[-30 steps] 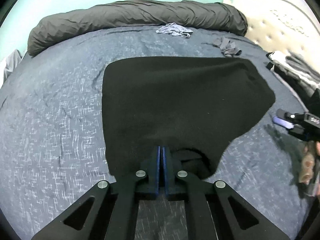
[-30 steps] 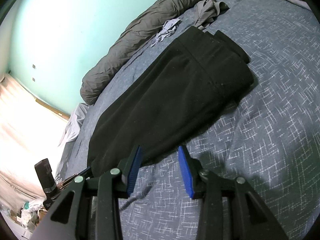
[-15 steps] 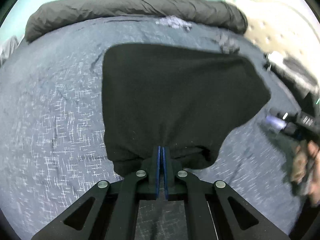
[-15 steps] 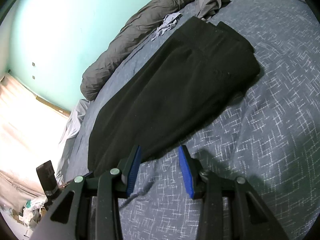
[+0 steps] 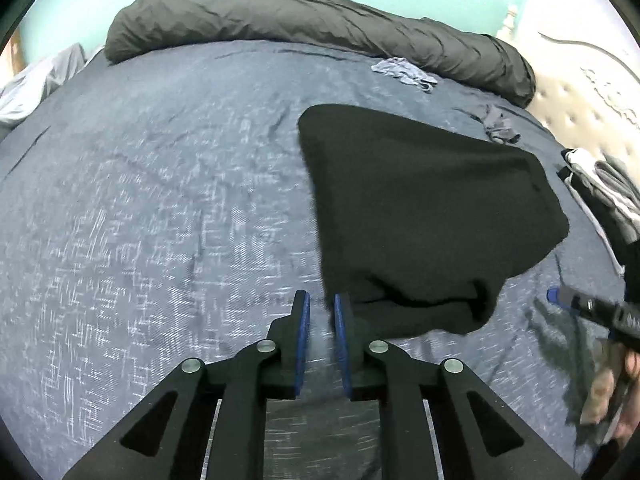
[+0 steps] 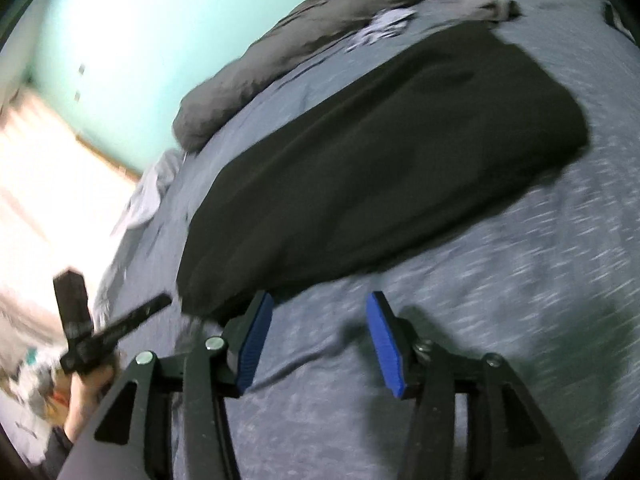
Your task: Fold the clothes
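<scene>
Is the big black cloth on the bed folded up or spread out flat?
Folded. The black garment lies doubled on the blue bedspread, with layered edges at its near end. Neither gripper holds it.

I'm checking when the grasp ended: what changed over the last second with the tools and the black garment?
The left tool opened and let go of the black garment; its near edge now lies on the bed, to the right of the pads. The left tool also shifted left. The right tool opened wider, with nothing between its pads. The garment stays folded flat, and the small clothes near the grey duvet lie as before.
</scene>
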### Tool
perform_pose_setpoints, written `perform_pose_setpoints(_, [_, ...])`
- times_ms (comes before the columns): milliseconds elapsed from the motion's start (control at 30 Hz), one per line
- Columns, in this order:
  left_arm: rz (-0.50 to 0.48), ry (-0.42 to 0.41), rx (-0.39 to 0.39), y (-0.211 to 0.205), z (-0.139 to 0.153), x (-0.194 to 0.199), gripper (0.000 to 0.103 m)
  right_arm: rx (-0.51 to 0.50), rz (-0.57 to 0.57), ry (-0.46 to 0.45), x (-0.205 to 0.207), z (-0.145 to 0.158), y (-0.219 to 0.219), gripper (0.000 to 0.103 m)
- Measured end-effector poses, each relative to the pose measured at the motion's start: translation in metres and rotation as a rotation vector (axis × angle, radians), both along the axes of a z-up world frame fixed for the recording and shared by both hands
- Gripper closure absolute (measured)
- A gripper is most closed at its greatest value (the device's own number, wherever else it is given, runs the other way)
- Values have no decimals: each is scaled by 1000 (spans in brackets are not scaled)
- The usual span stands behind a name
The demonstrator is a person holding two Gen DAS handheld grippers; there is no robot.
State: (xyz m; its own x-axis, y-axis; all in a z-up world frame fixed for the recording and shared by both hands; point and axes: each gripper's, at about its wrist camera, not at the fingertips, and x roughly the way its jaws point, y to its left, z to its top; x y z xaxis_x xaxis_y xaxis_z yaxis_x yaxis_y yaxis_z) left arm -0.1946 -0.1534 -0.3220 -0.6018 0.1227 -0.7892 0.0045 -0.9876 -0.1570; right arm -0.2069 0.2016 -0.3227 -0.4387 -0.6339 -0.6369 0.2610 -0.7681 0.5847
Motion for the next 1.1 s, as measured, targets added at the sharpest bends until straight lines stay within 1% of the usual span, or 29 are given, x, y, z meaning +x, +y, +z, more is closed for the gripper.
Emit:
perform_pose_setpoints(133, [-16, 4, 30, -3, 2, -1, 89, 73, 105, 16, 13, 7, -51, 51])
perform_pose_setpoints(200, [-36, 7, 51, -1, 3, -2, 88, 119, 135, 38, 16, 13, -75, 51])
perform_pose_setpoints(267, [-52, 5, 87, 0, 4, -4, 82, 173, 146, 48, 14, 15, -95, 51])
perform_pose_setpoints(300, [-54, 2, 101, 0, 3, -5, 76, 207, 149, 55, 13, 15, -104, 51])
perform_pose_setpoints(333, [-55, -1, 114, 0, 2, -7, 74, 248, 153, 69, 12, 14, -113, 51])
perform_pose_setpoints(400, [-53, -4, 135, -2, 1, -10, 73, 325, 156, 96, 10, 14, -128, 51])
perform_pose_setpoints(467, [-52, -10, 159, -5, -1, -14, 73, 360, 130, 117, 6, 15, -134, 51])
perform_pose_setpoints(533, [-50, -28, 168, -7, -6, -19, 74, 388, 126, 113, 1, 9, -140, 51])
perform_pose_setpoints(567, [-52, -37, 178, -8, -9, -22, 74, 402, 130, 110, -2, 6, -143, 56])
perform_pose_setpoints(600, [-57, -46, 199, -9, -11, -23, 81, 417, 135, 109, -4, 3, -145, 64])
perform_pose_setpoints(633, [-61, -55, 220, -10, -13, -24, 87, 433, 144, 114, -3, 0, -146, 84])
perform_pose_setpoints(667, [-62, -55, 223, -10, -13, -24, 88, 449, 153, 119, -3, -2, -148, 88])
perform_pose_setpoints(700, [-65, -51, 221, -10, -12, -24, 89, 457, 160, 121, -3, -3, -148, 91])
perform_pose_setpoints(733, [-69, -46, 218, -10, -10, -23, 91, 450, 167, 120, -2, -4, -146, 95])
perform_pose_setpoints(833, [-78, -36, 206, -9, -6, -21, 93, 433, 186, 130, 4, -3, -138, 98])
perform_pose_setpoints(900, [-85, -36, 197, -10, -5, -19, 96, 421, 199, 137, 8, -3, -133, 99])
perform_pose_setpoints(1000, [-84, -44, 195, -13, -9, -18, 96, 406, 218, 145, 13, -3, -127, 99])
perform_pose_setpoints(1100, [-73, -57, 188, -15, -15, -19, 96, 393, 232, 113, 10, -12, -130, 99])
